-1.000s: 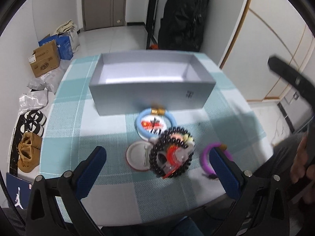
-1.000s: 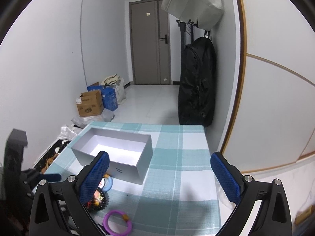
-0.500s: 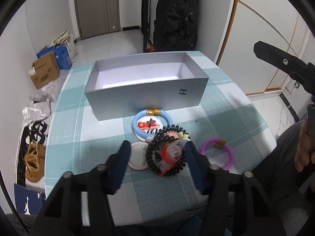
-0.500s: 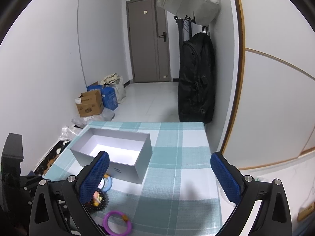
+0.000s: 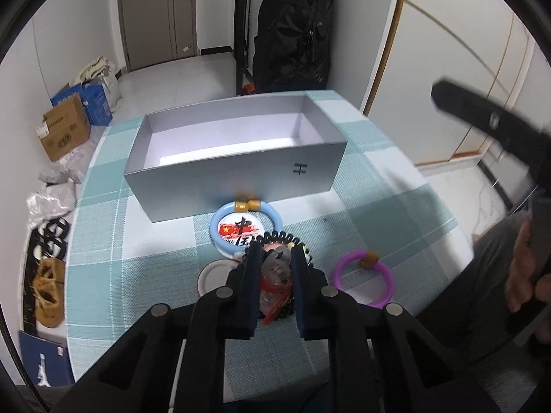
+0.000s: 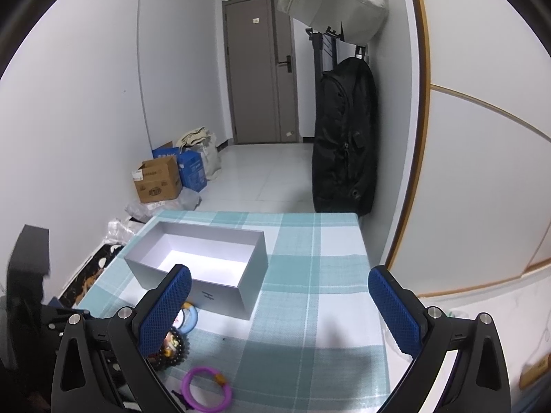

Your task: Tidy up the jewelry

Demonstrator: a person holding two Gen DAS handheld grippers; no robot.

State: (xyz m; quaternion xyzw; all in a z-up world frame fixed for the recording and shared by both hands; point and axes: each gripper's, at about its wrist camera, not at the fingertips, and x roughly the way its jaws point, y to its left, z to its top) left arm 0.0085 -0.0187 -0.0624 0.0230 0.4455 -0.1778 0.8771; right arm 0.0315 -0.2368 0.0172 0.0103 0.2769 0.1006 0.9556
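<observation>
Left gripper (image 5: 274, 265) jaws narrowed onto clear red-trimmed trinket (image 5: 275, 270) inside black bead bracelet (image 5: 275, 237), just before grey box (image 5: 237, 158). Box lies straight ahead, long axis crosswise. Right gripper (image 6: 280, 306) jaws held wide, nothing gripped, farther off.

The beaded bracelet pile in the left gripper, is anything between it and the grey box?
The light blue bangle with a flag badge inside lies on the table between the bead pile and the box's near wall. That wall itself must be cleared; lifting over both should work.
</observation>
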